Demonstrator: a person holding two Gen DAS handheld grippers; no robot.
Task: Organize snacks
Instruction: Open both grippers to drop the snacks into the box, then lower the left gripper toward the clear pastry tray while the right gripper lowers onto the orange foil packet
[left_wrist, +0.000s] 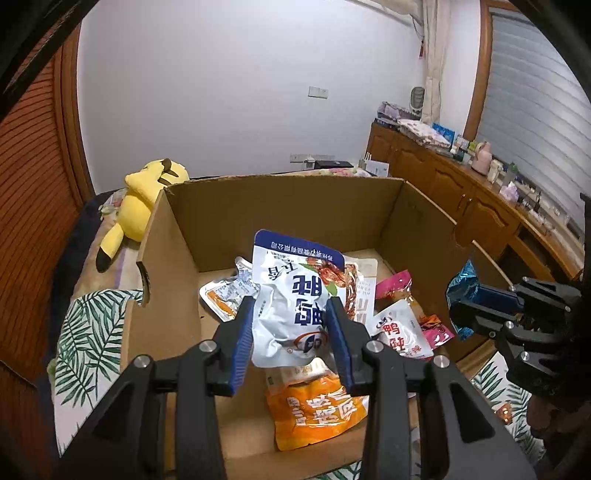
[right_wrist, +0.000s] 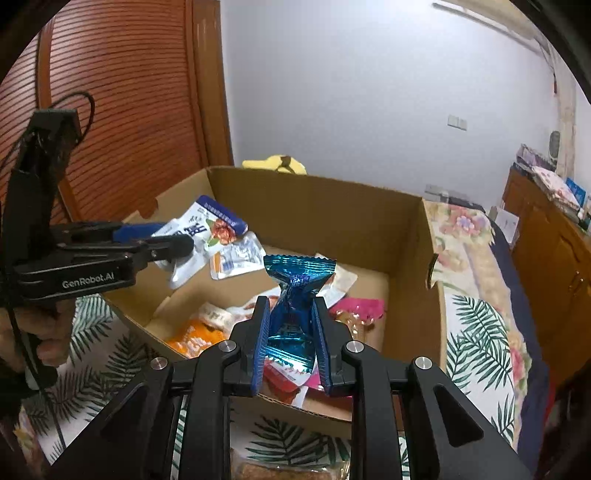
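Both grippers carry snacks over the cardboard box (left_wrist: 177, 236) for dropping: our left gripper (left_wrist: 291, 332) clamps a white pouch (left_wrist: 291, 306), our right gripper (right_wrist: 290, 336) pinches a blue wrapper (right_wrist: 295, 295).

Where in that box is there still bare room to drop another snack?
Bare floor of the cardboard box shows along the far wall, and in the near left corner beside the orange packet. The middle and right side are crowded: pink packets and white pouches overlap there.
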